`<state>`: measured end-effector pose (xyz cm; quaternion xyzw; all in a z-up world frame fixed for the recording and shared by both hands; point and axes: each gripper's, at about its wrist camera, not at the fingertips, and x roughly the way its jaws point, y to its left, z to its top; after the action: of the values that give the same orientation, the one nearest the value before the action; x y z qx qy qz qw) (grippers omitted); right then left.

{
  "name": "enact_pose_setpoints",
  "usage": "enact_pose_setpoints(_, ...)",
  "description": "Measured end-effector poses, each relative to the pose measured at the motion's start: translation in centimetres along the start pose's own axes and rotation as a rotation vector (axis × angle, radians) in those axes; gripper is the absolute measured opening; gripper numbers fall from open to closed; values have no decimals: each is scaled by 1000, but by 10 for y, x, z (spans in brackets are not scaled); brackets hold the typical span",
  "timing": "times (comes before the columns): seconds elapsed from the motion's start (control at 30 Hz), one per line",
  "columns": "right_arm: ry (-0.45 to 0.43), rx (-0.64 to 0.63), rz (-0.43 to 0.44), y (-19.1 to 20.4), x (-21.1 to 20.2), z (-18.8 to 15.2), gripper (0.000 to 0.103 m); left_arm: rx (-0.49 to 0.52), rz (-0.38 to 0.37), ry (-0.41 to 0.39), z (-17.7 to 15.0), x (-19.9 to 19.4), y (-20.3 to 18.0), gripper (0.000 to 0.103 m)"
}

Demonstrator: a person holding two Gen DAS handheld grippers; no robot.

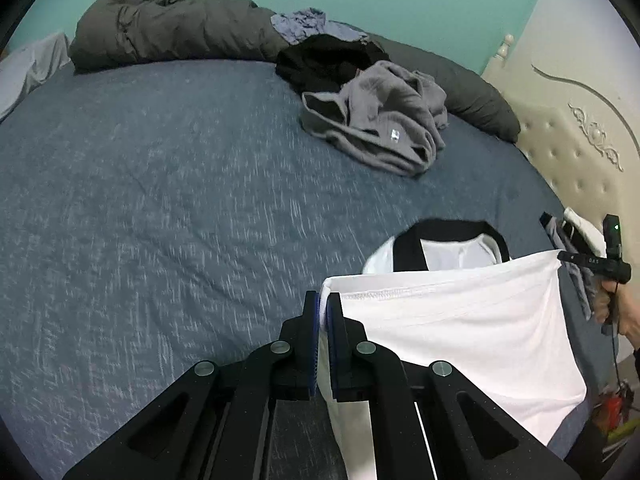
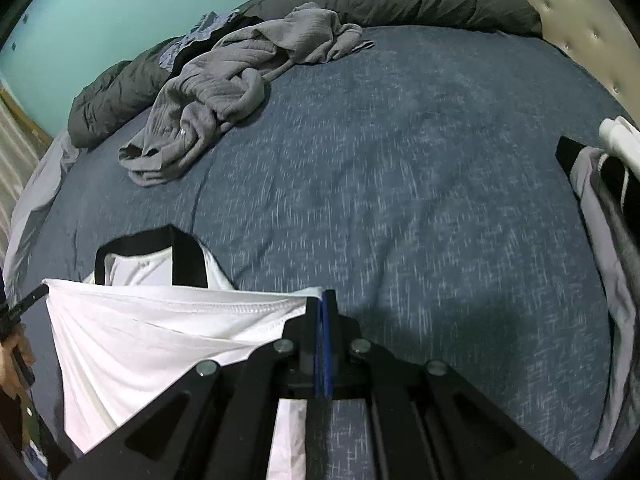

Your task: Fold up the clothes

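Note:
A white T-shirt with a black collar hangs stretched between both grippers above the blue bed. My left gripper is shut on one corner of its hem. The right gripper shows at the far right of the left wrist view, pinching the other corner. In the right wrist view the right gripper is shut on the white T-shirt hem, and the left gripper holds the far corner. The black collar lies behind the raised hem.
A crumpled grey garment lies mid-bed beside black clothing. A dark grey duvet runs along the far edge by the teal wall. Folded clothes sit at the bed's right side. A cream headboard stands right. A hand grips the right tool.

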<state>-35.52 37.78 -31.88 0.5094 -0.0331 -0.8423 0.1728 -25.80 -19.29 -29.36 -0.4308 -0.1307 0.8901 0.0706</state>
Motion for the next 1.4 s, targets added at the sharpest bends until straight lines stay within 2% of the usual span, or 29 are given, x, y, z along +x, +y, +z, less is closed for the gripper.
enact_pose_setpoints(0.33,34,21,-39,5,28,52,1,-33,21,20,37,35,10,4)
enact_pose_setpoints(0.47,57,67,-46,1,49,61,1,-66,37,37,42,56,20,4)
enact_pose_setpoints(0.7,99,115,-40,-9,76,56,2,-109,58,78,36,87,30,6)
enact_pose_setpoints(0.73,95,120,-46,-10,76,55,8,-117,57,89,34,90,31,6)
enact_pose_setpoints(0.77,90,126,-53,-12,77,55,21,-120,58,95,31,92,31,9)
enact_pose_setpoints(0.8,64,138,-43,-15,72,54,29,-121,59,95,29,92,31,13)
enact_pose_setpoints(0.83,36,150,-32,-18,68,54,45,-118,61,89,27,90,31,23)
enact_pose_setpoints(0.87,0,161,-18,-21,61,54,60,-118,62,82,24,88,31,39)
enact_pose_setpoints(0.93,-75,180,9,-29,46,53,63,-127,59,66,19,82,33,47)
enact_pose_setpoints(0.97,-113,189,23,-33,38,52,63,-131,58,58,16,79,34,47)
enact_pose_setpoints(1.1,-171,158,51,-37,23,46,63,-130,52,49,9,73,36,47)
enact_pose_setpoints(1.17,-161,159,71,-39,25,40,63,-121,52,51,8,74,36,47)
enact_pose_setpoints(1.4,-51,1,40,-15,60,25,63,-116,26,52,11,79,35,47)
